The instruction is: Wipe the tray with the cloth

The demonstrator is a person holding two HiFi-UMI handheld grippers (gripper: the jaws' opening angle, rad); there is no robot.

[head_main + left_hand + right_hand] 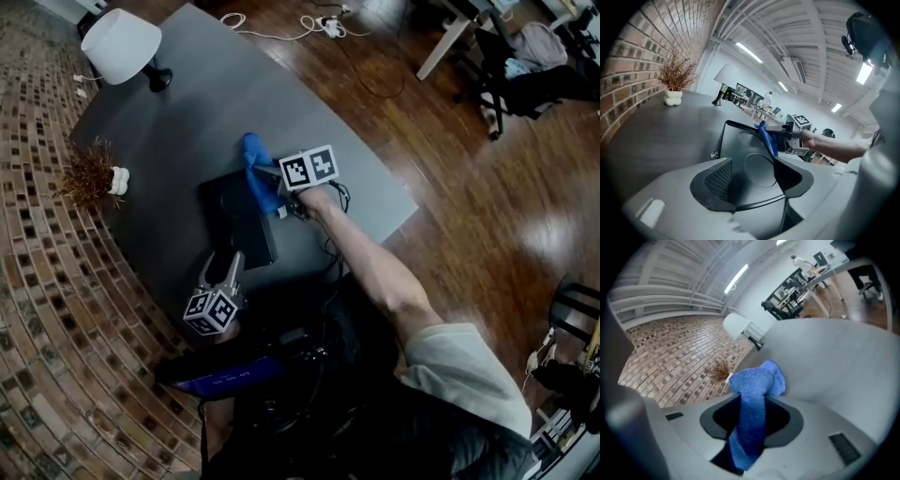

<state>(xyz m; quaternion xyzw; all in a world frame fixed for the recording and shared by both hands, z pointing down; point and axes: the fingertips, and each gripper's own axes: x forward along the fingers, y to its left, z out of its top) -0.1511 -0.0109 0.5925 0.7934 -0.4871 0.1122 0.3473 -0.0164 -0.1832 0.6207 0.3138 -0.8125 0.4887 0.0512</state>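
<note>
A black tray (234,220) with a round recess lies on the dark grey table (187,103). My right gripper (267,173) is shut on a blue cloth (258,178), which hangs over the tray's far right edge. In the right gripper view the cloth (754,390) runs pinched between the jaws of the right gripper (752,418), its end bunched beyond them. My left gripper (225,256) sits at the tray's near edge, open. In the left gripper view the tray (740,140) shows between the spread jaws of that gripper (754,176), and the cloth (766,136) hangs beyond.
A white lamp (120,45) stands at the table's far end. A dried plant in a white pot (94,176) sits by the brick wall (47,309) on the left. The table's right edge (375,169) drops to a wooden floor with cables and a chair (525,66).
</note>
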